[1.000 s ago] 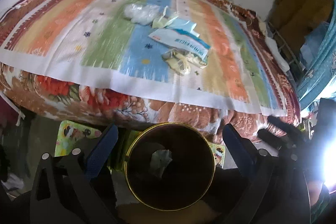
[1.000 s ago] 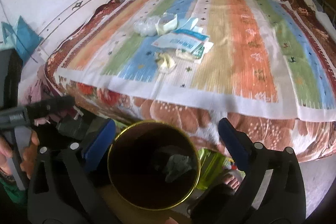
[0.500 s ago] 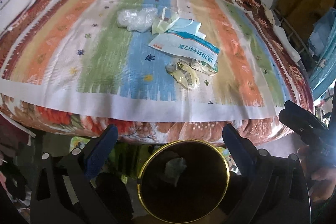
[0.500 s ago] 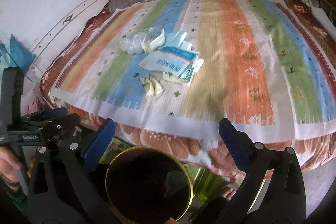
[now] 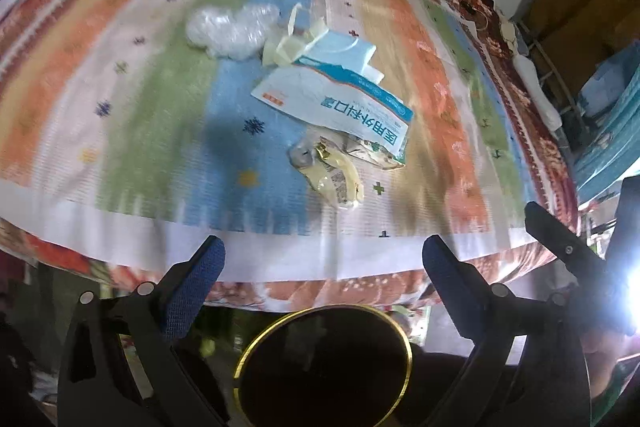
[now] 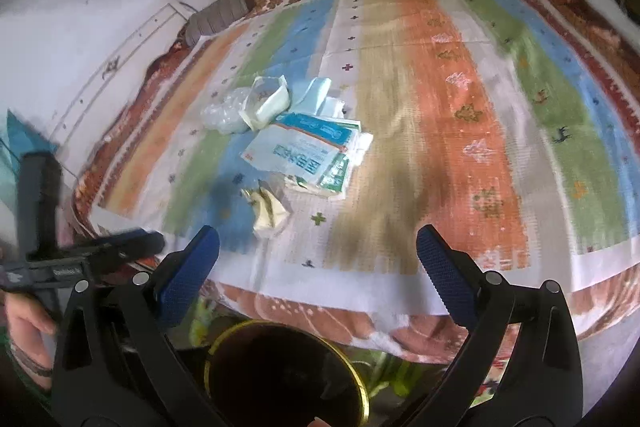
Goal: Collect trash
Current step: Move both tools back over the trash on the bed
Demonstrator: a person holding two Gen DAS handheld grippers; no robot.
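Left gripper (image 5: 323,259) spread wide, blue pads far apart, nothing between them — hangs over the near edge of the striped blanket (image 5: 120,99). Right gripper (image 6: 318,251) likewise wide apart and empty, above the blanket's near edge.

Trash sits in a cluster mid-blanket on the blue and green stripes, well ahead of both grippers. White-and-blue mask packet (image 5: 334,109) lies flat, long axis running diagonally from near-left to far-right in the right wrist view. Crumpled yellow wrapper (image 5: 336,177) just in front of it, nearest the grippers, long axis roughly toward the bed edge. Clear crumpled plastic (image 5: 230,31) farthest left, touching a pale folded pouch (image 6: 266,101).

Dark bin with gold rim (image 5: 324,363) stands below the bed edge, between and under the fingers — contents not readable.
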